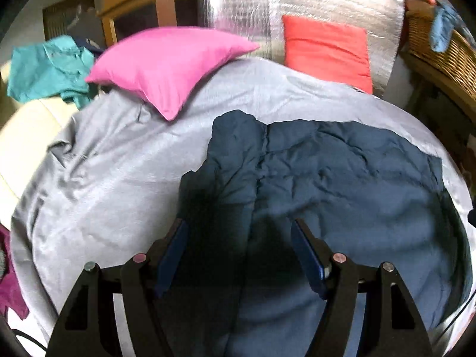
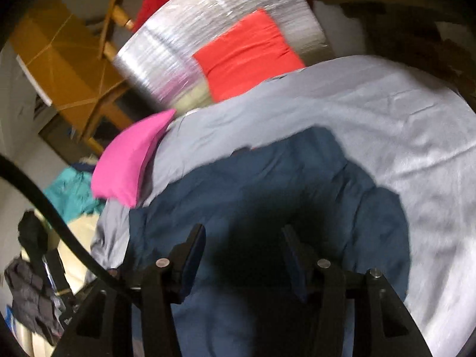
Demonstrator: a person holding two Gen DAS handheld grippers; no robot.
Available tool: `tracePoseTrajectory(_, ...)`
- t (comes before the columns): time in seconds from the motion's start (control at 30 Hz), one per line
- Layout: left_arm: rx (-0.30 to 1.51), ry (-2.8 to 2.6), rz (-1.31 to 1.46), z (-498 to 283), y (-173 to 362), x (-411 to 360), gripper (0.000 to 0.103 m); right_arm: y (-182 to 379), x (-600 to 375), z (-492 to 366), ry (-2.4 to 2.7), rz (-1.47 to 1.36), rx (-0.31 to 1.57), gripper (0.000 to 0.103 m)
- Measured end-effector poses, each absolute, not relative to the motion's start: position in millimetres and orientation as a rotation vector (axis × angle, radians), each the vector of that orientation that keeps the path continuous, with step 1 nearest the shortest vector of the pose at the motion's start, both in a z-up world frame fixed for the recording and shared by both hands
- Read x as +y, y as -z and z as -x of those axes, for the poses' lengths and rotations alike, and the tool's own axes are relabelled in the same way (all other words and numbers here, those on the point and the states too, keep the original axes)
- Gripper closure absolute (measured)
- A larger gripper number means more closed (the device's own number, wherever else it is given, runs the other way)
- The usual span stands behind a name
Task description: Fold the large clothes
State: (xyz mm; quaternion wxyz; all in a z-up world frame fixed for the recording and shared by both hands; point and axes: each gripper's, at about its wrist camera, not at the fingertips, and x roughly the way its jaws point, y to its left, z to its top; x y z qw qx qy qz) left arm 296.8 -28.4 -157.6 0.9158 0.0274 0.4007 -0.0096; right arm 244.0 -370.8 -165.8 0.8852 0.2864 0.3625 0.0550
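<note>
A dark navy garment (image 1: 342, 178) lies crumpled and partly folded on the grey bed cover (image 1: 119, 163). In the right wrist view the same navy garment (image 2: 267, 184) fills the middle, on the grey cover (image 2: 386, 119). My left gripper (image 1: 239, 223) hovers above the garment's near left part, jaws open, nothing between the blue pads. My right gripper (image 2: 243, 228) also hangs over the garment, open and holding nothing. Both cast dark shadows on the cloth.
A pink cushion (image 1: 169, 62) and a red cushion (image 1: 327, 47) sit at the far end of the bed against a silver foil panel (image 1: 253, 0). A teal garment (image 1: 47, 68) lies far left. A wicker basket (image 1: 440, 56) stands at the right. A black cable (image 2: 44, 202) crosses the right wrist view.
</note>
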Motion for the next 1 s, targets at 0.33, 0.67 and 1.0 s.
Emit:
tracePoseTrajectory(0.33,0.854,0.006,-0.188,-268,189,-55,0.03,216,-333,-231,-0.068,-0.559,0.959,0.047)
tracePoseTrajectory(0.67,0.838,-0.006,-0.178,-281,200,-55,0.021,221,-338,-238,-0.109,-0.589,0.982,0.036)
tracePoseTrajectory(1.0,0.822,0.012,-0.185,-287,204,-55,0.017,225,-334,-241,-0.092,-0.587,0.963,0.035)
